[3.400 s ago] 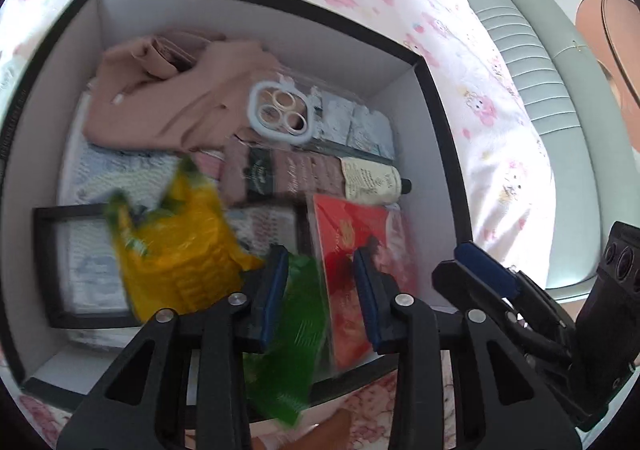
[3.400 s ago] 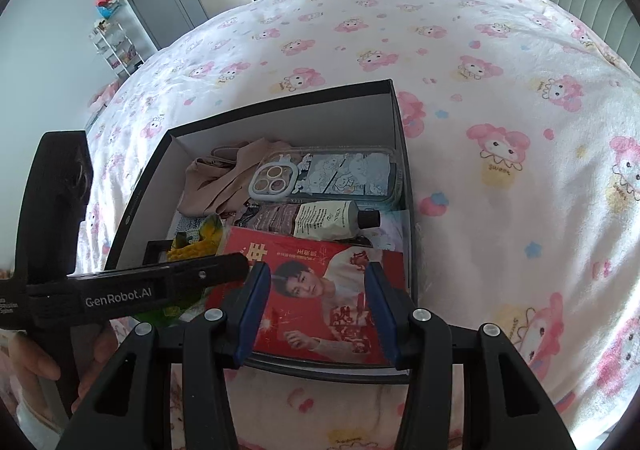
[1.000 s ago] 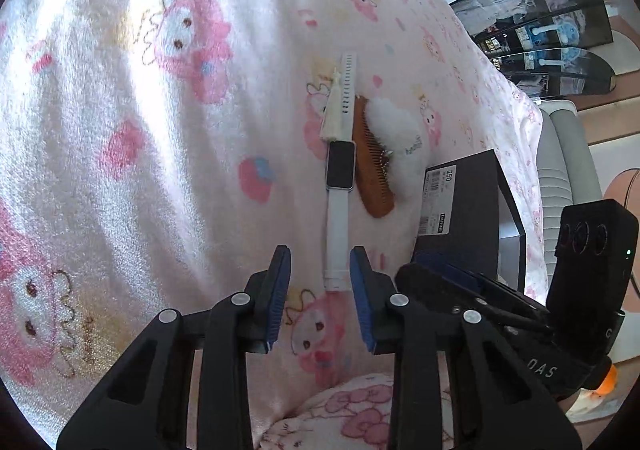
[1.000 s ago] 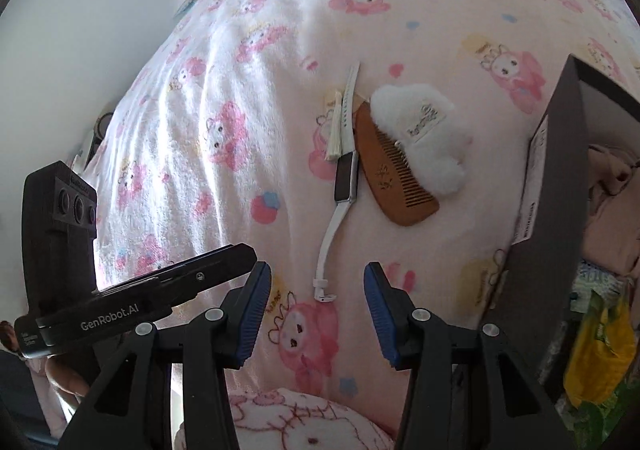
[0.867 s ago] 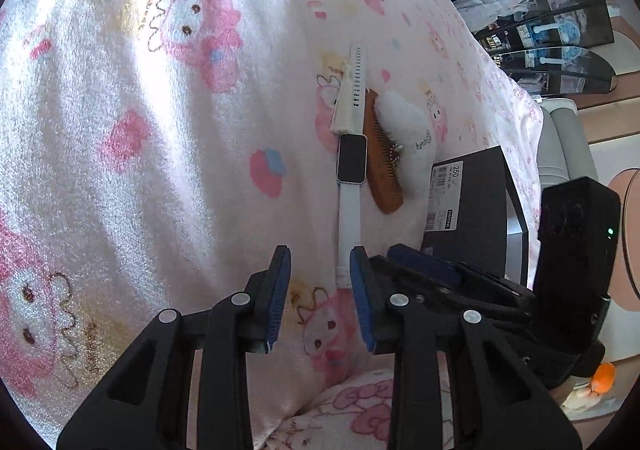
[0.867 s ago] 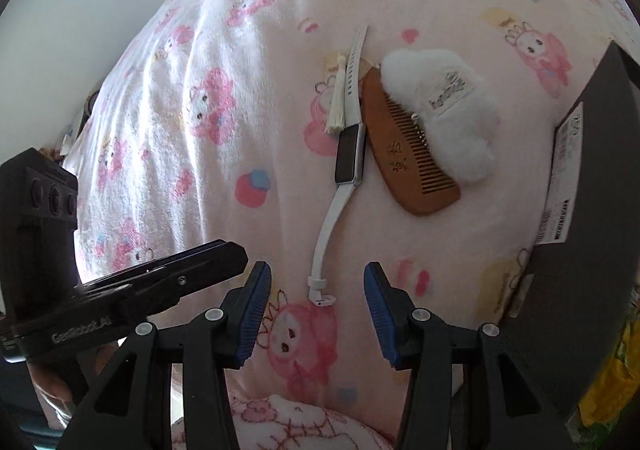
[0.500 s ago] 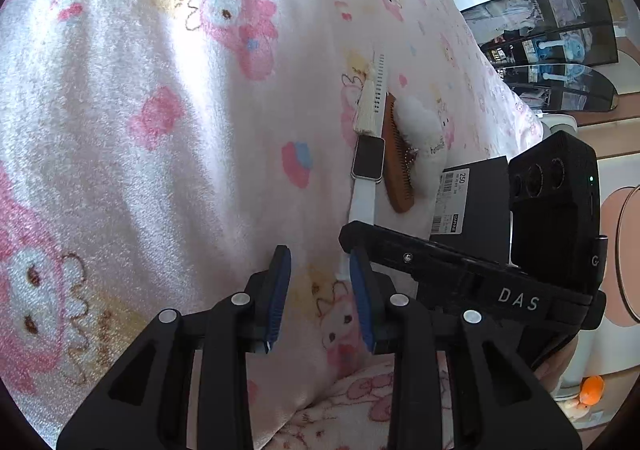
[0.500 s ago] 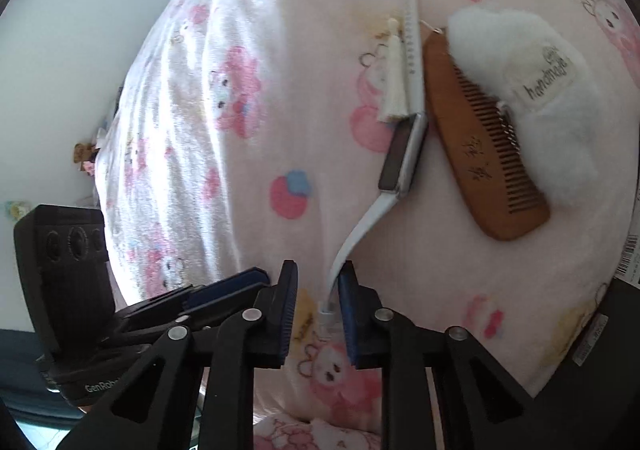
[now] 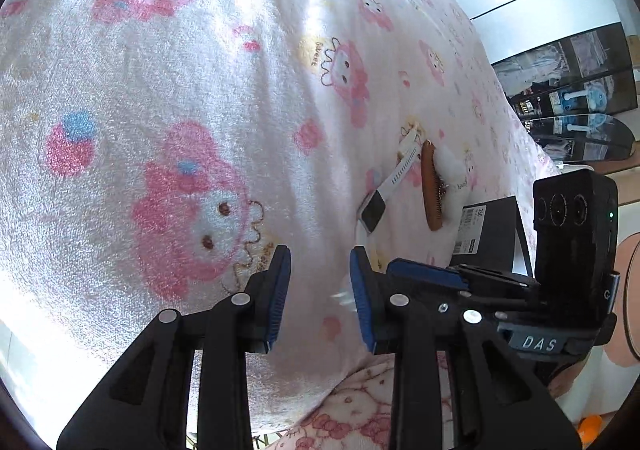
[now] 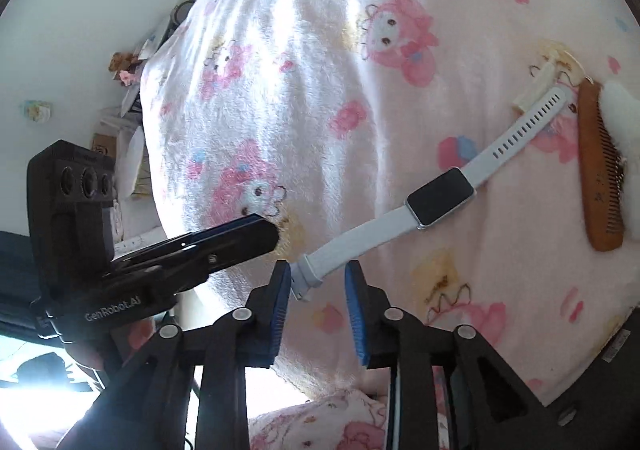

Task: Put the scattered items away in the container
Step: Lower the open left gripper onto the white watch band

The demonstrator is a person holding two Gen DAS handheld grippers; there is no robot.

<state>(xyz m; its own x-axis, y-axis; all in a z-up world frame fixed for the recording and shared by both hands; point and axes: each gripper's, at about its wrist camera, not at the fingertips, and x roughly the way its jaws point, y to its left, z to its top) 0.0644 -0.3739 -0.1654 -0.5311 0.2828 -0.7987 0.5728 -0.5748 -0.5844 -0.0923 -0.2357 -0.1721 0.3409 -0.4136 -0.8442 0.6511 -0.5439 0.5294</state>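
- Left wrist view: left gripper (image 9: 318,282) held low over the fleecy pink cartoon-print blanket (image 9: 192,97), blue-padded jaws parted with only cloth between them. At 1 o'clock from the tips lies the smartwatch (image 9: 374,209), dark rectangular face, pale perforated strap. Just beyond it, a brown wooden comb (image 9: 431,185) touches a fluffy white pouch (image 9: 454,173). The black container (image 9: 494,234) stands at 3 o'clock, a white label on its side wall. The right gripper's body crosses the lower right and hides the watch's near strap end.
- Right wrist view: right gripper (image 10: 317,282) pointed along the blanket (image 10: 312,61), jaws standing open on either side of the smartwatch's (image 10: 440,201) buckle end, pads not closed on it. The strap runs toward 2 o'clock, its far end near the comb (image 10: 598,177) and pouch (image 10: 622,117). The left gripper (image 10: 240,234) lies at 9 o'clock, seen side-on.
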